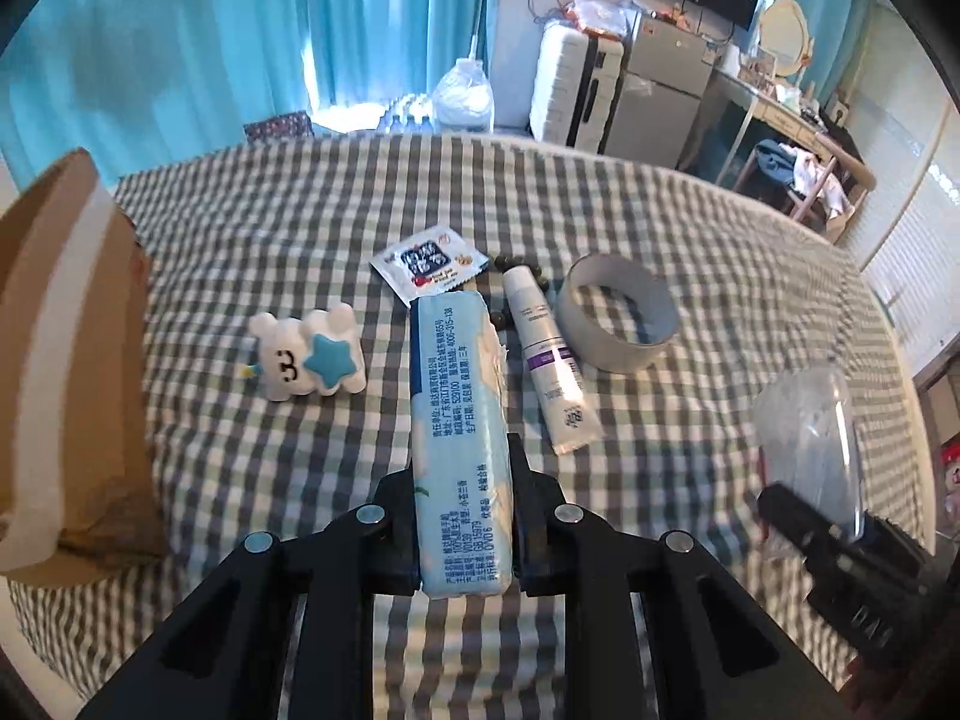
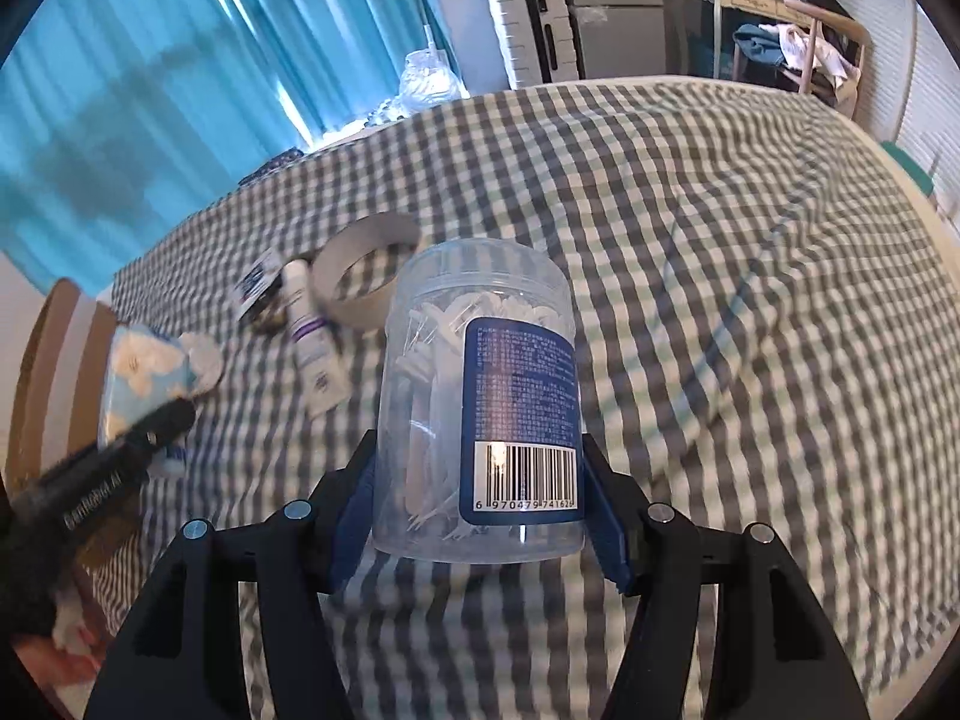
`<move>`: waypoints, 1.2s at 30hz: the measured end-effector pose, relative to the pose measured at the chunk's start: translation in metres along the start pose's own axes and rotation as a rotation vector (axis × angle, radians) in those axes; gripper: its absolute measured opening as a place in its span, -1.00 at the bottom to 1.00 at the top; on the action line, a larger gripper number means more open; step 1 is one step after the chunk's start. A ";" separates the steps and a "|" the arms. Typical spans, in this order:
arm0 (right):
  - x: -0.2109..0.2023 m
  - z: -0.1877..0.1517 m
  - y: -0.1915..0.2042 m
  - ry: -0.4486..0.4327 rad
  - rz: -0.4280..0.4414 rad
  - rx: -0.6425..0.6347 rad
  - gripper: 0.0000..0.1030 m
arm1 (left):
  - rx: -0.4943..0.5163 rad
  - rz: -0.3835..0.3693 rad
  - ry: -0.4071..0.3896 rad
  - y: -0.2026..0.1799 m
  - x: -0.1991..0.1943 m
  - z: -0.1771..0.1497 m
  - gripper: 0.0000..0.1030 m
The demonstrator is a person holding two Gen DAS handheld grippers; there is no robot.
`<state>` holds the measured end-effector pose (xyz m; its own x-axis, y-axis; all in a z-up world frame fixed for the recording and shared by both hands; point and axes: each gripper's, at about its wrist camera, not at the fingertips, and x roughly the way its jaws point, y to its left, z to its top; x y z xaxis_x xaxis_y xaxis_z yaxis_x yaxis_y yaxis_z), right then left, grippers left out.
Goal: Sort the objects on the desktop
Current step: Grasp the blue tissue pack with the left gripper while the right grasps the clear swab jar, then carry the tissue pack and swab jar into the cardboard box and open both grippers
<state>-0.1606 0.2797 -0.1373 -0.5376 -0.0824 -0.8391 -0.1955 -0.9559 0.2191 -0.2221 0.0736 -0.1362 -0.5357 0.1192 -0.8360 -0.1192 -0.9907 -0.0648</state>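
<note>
My left gripper is shut on a long pale-blue tissue pack, held by its near end and lifted above the checked cloth. My right gripper is shut on a clear plastic jar with a blue barcode label and white picks inside, its blue pads pressing both sides. In the left wrist view the jar and right gripper show at the right edge. The right wrist view has the tissue pack and the left gripper at its left.
On the cloth lie a white plush toy with a blue star, a printed sachet, dark beads, a white tube and a tape roll. A brown cardboard box stands at the left.
</note>
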 end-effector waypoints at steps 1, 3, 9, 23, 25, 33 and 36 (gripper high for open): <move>-0.010 -0.004 0.006 -0.007 -0.005 -0.017 0.18 | -0.003 -0.001 -0.009 -0.001 -0.007 -0.001 -0.59; -0.028 -0.005 0.015 -0.027 0.010 -0.044 0.18 | -0.006 -0.006 -0.020 0.002 -0.024 -0.006 -0.59; -0.079 -0.011 0.050 -0.082 0.046 -0.126 0.18 | -0.016 -0.012 -0.066 0.008 -0.062 -0.012 -0.59; -0.168 -0.027 0.151 -0.206 0.148 -0.280 0.18 | -0.053 0.004 -0.207 0.063 -0.160 -0.002 -0.59; -0.179 -0.029 0.166 -0.230 0.174 -0.297 0.18 | -0.058 0.009 -0.225 0.071 -0.169 0.001 -0.59; -0.188 -0.024 0.224 -0.257 0.241 -0.369 0.18 | -0.098 0.039 -0.273 0.132 -0.202 0.013 -0.59; -0.181 -0.019 0.247 -0.241 0.280 -0.384 0.18 | -0.128 0.047 -0.273 0.161 -0.206 0.017 -0.59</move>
<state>-0.0961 0.0532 0.0597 -0.7080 -0.3257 -0.6266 0.2728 -0.9446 0.1826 -0.1454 -0.1095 0.0345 -0.7453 0.0687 -0.6632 0.0084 -0.9936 -0.1124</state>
